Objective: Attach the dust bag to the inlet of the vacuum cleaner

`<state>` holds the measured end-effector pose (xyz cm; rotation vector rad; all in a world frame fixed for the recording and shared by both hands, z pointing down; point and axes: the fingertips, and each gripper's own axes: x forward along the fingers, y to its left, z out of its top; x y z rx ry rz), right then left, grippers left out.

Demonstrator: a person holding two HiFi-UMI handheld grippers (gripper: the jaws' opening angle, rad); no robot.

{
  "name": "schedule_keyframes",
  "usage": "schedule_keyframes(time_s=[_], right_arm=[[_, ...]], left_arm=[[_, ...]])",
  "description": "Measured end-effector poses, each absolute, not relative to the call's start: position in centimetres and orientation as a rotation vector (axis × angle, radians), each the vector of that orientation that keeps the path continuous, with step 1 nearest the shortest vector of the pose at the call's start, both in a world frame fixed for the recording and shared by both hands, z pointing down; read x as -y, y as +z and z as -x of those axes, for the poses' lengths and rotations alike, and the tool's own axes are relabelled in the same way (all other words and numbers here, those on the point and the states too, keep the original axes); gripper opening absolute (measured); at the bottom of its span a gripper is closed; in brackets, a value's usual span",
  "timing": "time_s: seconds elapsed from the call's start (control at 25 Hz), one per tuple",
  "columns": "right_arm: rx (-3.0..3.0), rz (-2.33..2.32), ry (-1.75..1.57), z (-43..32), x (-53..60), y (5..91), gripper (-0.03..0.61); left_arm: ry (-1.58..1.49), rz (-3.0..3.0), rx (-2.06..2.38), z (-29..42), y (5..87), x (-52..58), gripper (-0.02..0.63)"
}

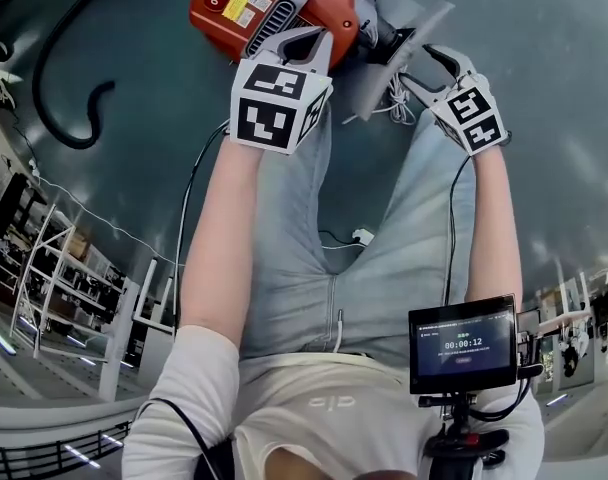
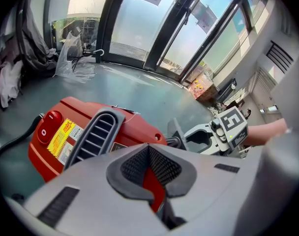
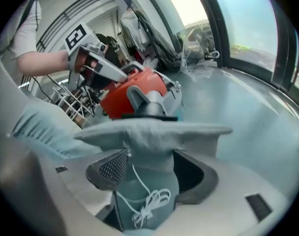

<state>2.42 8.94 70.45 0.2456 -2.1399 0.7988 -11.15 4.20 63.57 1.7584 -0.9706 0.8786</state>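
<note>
Dust bag (image 3: 149, 136), grey-blue cloth with a white drawstring (image 3: 147, 205) hanging in loops at its near end, held off the floor at the right of the vacuum cleaner (image 2: 134, 127). The right gripper (image 3: 150, 170) is clamped on the bag's narrow neck, one pad on each side; beyond the jaws the bag spreads into a flat, wide collar. The collar lies just before the grey inlet (image 3: 148, 101), which juts from the right end of the red body; whether the two touch cannot be told. The left gripper (image 2: 150, 168) has its jaws drawn narrow on a thin red part of the vacuum cleaner, at the near top edge of the body. The body lies on the grey-green floor (image 2: 139, 90), far from the person and beyond the knees of the jeans (image 1: 304, 248). On its top are a grey ribbed vent (image 2: 98, 134), a yellow label (image 2: 61, 136) and a round red switch (image 2: 48, 127) at the left end. A black hose (image 1: 69, 78) curls over the floor farther left. Near the person, at the right, a small screen (image 1: 462, 343) stands on a mount. Tall windows (image 2: 154, 23) close the far side of the room.
</note>
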Motion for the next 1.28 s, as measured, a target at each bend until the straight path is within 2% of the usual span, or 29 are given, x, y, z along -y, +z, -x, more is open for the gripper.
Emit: schedule_keyframes(time_s=[0.2, 0.48, 0.6, 0.8, 1.0, 1.28], right_arm=[[2.107, -0.188, 0.738, 1.1, -7.9, 70.1, 0.279], [2.154, -0.303, 0.88, -2.5, -8.6, 68.1, 0.278], [2.259, -0.375, 0.933, -4.3, -8.0, 64.6, 0.276], [2.62, -0.519, 1.093, -4.3, -3.7, 48.9, 0.276], [2.909, -0.581, 1.105, -4.4, 2.1, 29.0, 0.276], [3.374, -0.675, 1.158, -9.1, 6.9, 4.0, 0.276]], left_arm=[[0.858, -1.754, 0.976, 11.4, 63.6, -4.1, -0.009], [0.912, -1.842, 0.998, 11.6, 62.9, -4.9, -0.008], [0.774, -1.917, 1.063, 11.5, 59.5, -5.0, -0.008], [0.511, -2.043, 1.204, 11.0, 48.7, -3.7, -0.008], [0.267, -2.196, 1.324, 7.5, 31.5, 0.4, -0.008], [0.044, -2.492, 1.4, 4.2, 8.0, 4.6, -0.008]])
